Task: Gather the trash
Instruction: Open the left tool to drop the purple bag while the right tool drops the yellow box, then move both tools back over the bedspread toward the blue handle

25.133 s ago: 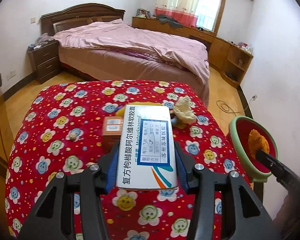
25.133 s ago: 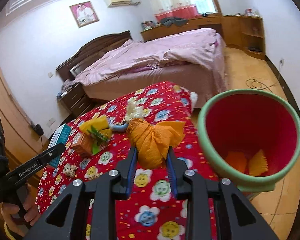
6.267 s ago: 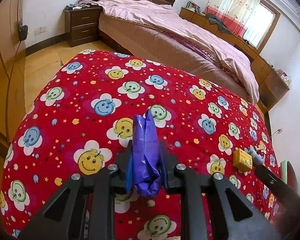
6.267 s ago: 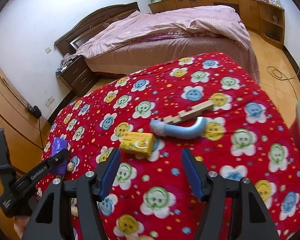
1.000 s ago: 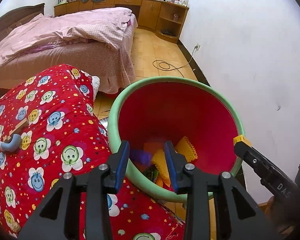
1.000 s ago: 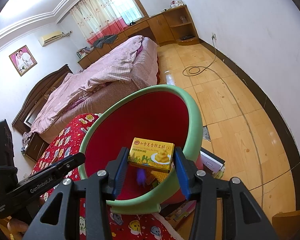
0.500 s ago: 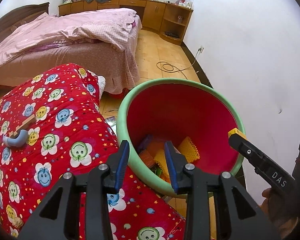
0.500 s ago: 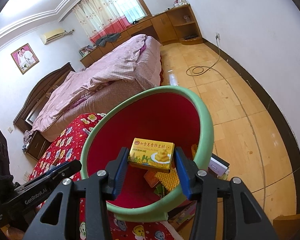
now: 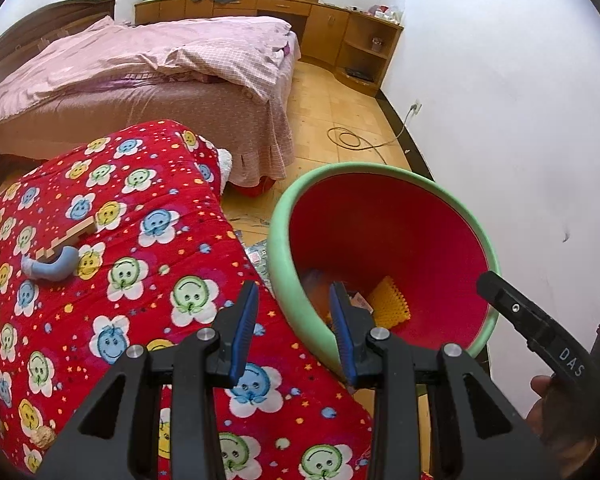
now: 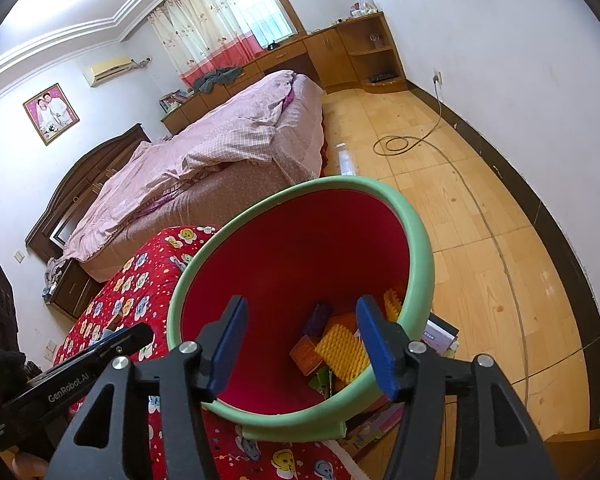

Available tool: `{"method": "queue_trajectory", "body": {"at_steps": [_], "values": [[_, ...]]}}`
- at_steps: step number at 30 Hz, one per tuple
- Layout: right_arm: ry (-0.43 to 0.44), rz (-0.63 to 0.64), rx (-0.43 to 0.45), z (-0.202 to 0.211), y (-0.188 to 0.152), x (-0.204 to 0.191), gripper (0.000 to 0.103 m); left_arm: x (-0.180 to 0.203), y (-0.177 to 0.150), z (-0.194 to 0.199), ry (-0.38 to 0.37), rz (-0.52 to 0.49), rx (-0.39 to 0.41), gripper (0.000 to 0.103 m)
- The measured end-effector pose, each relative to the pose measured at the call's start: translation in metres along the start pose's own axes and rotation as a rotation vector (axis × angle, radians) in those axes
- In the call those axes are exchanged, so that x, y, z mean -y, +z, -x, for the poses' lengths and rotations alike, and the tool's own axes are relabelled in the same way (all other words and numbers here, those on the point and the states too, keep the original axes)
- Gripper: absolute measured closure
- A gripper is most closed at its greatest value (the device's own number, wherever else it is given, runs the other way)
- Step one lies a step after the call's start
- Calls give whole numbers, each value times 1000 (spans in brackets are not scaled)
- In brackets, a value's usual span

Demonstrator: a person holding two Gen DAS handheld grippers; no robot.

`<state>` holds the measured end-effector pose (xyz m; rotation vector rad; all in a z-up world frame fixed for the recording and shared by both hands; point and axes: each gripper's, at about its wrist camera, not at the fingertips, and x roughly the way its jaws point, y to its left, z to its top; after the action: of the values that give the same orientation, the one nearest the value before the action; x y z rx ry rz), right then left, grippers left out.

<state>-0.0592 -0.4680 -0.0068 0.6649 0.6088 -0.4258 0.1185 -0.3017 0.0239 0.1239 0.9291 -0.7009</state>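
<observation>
A red bin with a green rim [image 9: 278,236] stands on the floor beside the table's red smiley-flower cloth [image 9: 140,280]. Inside lie a yellow ridged piece [image 10: 342,350], an orange box [image 10: 308,354] and a purple scrap [image 10: 318,316]. My right gripper [image 10: 300,344] hangs over the bin's near rim [image 10: 416,248], its jaws opening with nothing between them. My left gripper [image 9: 294,320] is open and empty above the table corner and the bin's edge. A blue curved tube [image 9: 52,266] and a wooden piece [image 9: 74,236] lie on the cloth at the left.
A bed with pink covers [image 9: 160,64] stands beyond the table. A cable [image 10: 396,144] coils on the wooden floor. Papers and boxes [image 10: 440,336] lie on the floor against the bin. A white wall [image 9: 520,120] runs close on the right.
The right jaws have spread and the yellow box held over the bin has left them. The left gripper has drawn back from the bin toward the table.
</observation>
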Motion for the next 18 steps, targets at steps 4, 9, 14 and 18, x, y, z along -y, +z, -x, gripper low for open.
{"method": "queue_trajectory", "body": {"at_steps": [4, 9, 14, 18], "values": [[1, 7, 2, 3, 1, -4, 41, -4, -1, 5, 7, 6, 7, 67], [7, 15, 10, 7, 0, -9, 38, -10, -1, 13, 18, 15, 20, 67], [3, 25, 18, 11, -1, -17, 30, -22, -1, 21, 46, 29, 33, 67], [1, 33, 8, 9, -2, -25, 29, -37, -2, 27, 73, 49, 39, 65]]}}
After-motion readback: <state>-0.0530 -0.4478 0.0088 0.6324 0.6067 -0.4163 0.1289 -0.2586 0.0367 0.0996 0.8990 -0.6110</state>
